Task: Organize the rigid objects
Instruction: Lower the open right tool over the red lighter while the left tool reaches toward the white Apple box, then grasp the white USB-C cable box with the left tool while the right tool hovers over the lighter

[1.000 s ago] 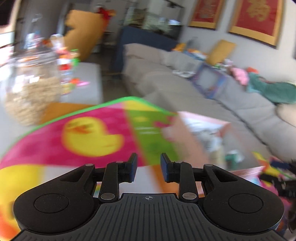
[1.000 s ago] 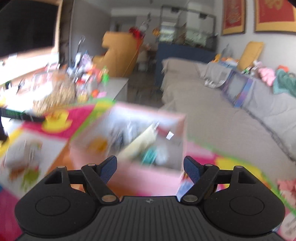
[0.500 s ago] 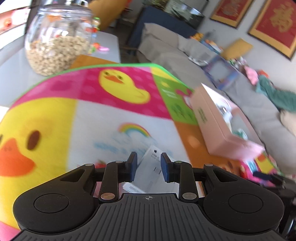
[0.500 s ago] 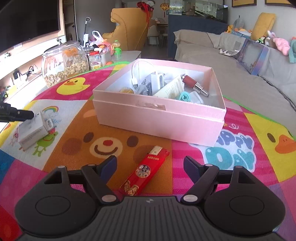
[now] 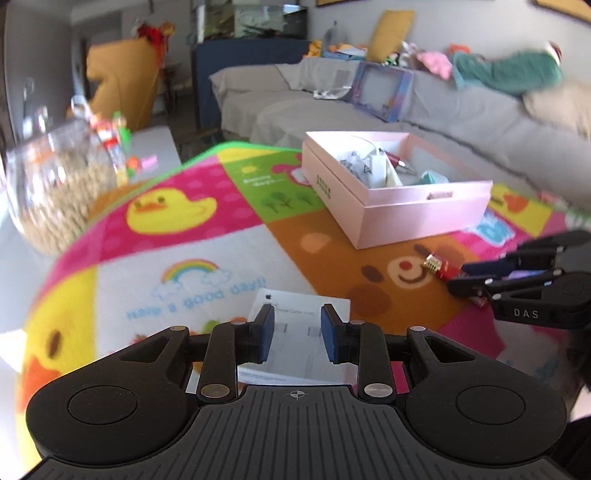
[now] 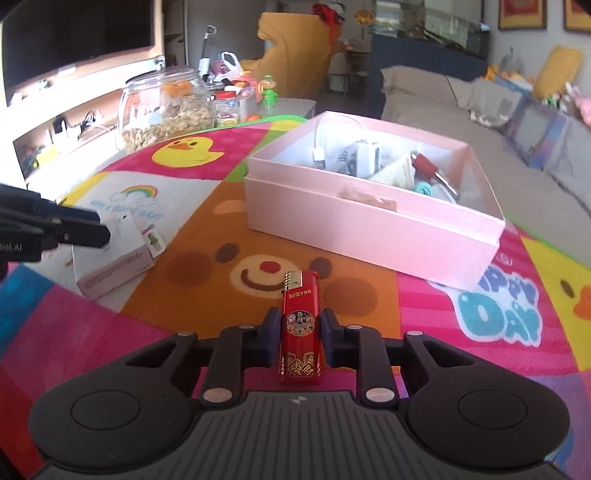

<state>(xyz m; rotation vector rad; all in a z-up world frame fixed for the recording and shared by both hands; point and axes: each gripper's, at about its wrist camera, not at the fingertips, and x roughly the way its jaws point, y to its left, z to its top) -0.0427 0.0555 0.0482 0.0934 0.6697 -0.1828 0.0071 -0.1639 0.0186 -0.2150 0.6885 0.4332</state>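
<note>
Fingers of right gripper [image 6: 300,338] just closed, now clamped on red lighter [image 6: 300,325] at lower centre, off mat. Left gripper [image 5: 297,334] narrowly parted over white box [image 5: 295,332], grip unclear. Next, probably into pink box [image 6: 369,225], centre right.

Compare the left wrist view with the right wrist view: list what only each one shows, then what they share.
Only the left wrist view: the left gripper from behind, its pads apart over the white box, with the right gripper side-on at the right edge.

Only the right wrist view: the right gripper shut on the red lighter, its jaws having just closed on it; a dark screen on the wall at upper left.

Both: the open pink box of small items, the glass jar, the colourful mat, the grey sofa.
</note>
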